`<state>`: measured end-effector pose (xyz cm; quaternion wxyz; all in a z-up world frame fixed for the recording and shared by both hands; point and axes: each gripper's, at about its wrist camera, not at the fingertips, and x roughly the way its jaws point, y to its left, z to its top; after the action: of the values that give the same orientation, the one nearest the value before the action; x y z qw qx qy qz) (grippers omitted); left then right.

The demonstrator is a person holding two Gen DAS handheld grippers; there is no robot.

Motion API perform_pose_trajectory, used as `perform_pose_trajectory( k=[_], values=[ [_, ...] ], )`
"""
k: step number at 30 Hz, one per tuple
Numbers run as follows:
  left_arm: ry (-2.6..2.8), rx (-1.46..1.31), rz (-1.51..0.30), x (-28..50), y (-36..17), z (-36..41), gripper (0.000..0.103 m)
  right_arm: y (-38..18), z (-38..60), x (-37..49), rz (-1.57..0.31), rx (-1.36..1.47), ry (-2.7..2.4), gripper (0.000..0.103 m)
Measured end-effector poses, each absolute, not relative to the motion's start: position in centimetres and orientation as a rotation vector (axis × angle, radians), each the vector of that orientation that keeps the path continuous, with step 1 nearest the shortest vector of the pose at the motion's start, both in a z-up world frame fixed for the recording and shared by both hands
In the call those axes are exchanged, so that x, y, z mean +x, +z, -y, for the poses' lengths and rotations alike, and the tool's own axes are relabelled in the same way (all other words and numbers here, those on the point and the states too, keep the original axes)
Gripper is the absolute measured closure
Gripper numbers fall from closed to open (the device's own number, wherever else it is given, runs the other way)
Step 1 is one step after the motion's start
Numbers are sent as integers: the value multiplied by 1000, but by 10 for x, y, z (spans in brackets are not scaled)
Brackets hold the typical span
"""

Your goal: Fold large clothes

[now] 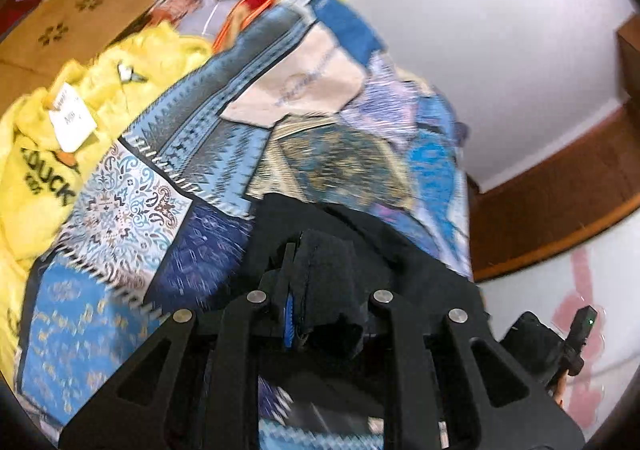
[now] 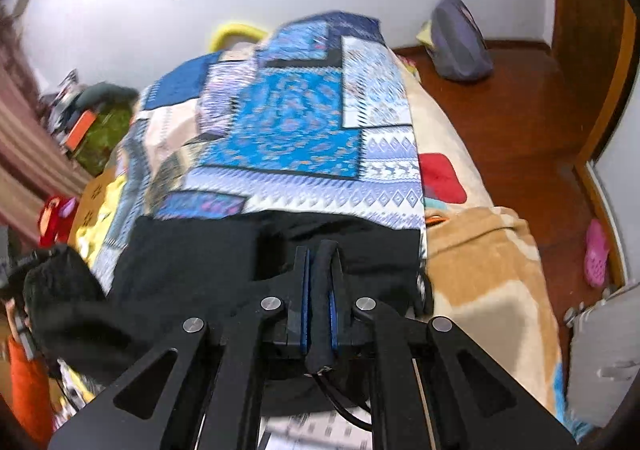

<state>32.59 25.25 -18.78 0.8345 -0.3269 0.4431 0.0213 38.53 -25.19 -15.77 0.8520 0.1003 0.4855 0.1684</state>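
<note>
A large garment with a blue, white and beige patchwork print (image 1: pixel 224 138) and a black hem band (image 2: pixel 208 250) is held up over the bed, stretched between my two grippers. My left gripper (image 1: pixel 320 250) is shut on a bunched fold of the black hem (image 1: pixel 332 274). My right gripper (image 2: pixel 319 254) is shut on the black hem edge, with a thick black cord (image 2: pixel 322 314) running between its fingers. The patchwork body (image 2: pixel 288 130) hangs away from the right gripper and lies over the bed.
A yellow "DUCK" sweatshirt (image 1: pixel 44 154) with a paper tag lies left of the garment, by a cardboard box (image 1: pixel 68 30). A beige and tan blanket (image 2: pixel 488 282) covers the bed. Wooden floor (image 2: pixel 520 122), a grey bag (image 2: pixel 460 42) and a pink shoe (image 2: pixel 596 254) are on the right.
</note>
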Motion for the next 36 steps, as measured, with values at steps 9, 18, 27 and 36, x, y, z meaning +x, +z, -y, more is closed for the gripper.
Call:
perform_pose_trajectory(
  k=[9,18,27,36],
  values=[
    [131,-530,-1087,385,-286,-239,79,-233,243,431,-1151,194,351,97],
    [183,-295,-1037,376,-242,-243,54,-186,262,414,-1106,-54,245,56],
    [154,-215,-907,323,-160,-234,54,-102,266,349,-913,-52,264,56],
    [-65,-84,-886,295,-149,-123,54,-86,182,297,-812,-48,474,56]
  ],
)
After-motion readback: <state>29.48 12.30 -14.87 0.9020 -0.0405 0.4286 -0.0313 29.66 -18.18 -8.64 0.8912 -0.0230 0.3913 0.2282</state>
